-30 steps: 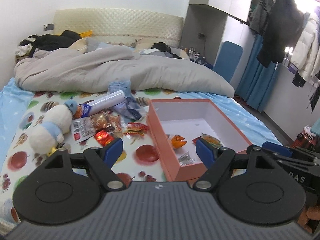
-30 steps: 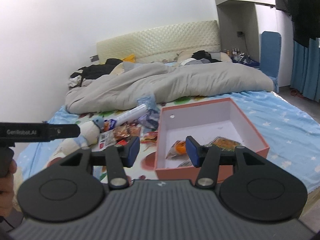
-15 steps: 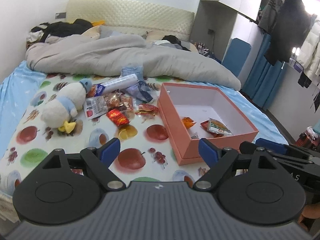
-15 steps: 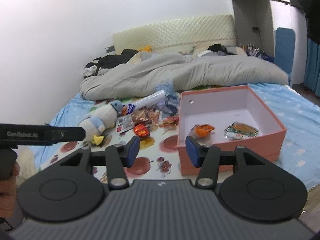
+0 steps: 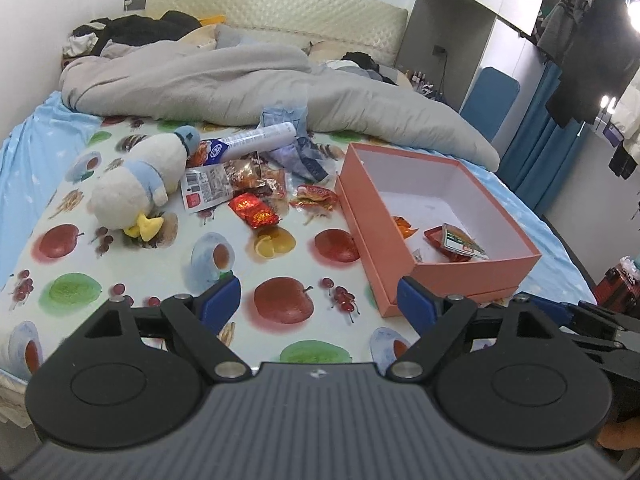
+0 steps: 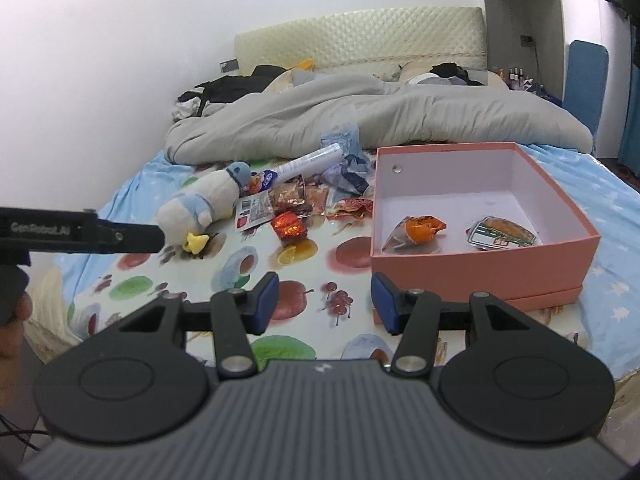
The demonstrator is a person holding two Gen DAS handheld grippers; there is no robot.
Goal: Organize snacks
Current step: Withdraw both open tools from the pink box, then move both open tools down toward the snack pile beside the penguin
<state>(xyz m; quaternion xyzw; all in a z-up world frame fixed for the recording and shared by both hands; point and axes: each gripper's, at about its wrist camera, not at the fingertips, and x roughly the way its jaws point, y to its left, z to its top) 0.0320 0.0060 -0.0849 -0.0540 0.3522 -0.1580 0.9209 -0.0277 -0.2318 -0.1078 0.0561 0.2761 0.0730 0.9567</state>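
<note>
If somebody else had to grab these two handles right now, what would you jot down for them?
Left gripper: open, empty, above the bed's near edge.
Right gripper: open, empty, in front of the pink box.
Done: an orange packet and a flat packet lie in the box.
Left: red foil snack, the other wrappers and the white tube beside the plush duck.

My left tongs (image 5: 319, 302) gape wide, holding nothing. My right tongs (image 6: 324, 300) are parted too and hold nothing, with the left tool at nine o'clock in their view.
</note>
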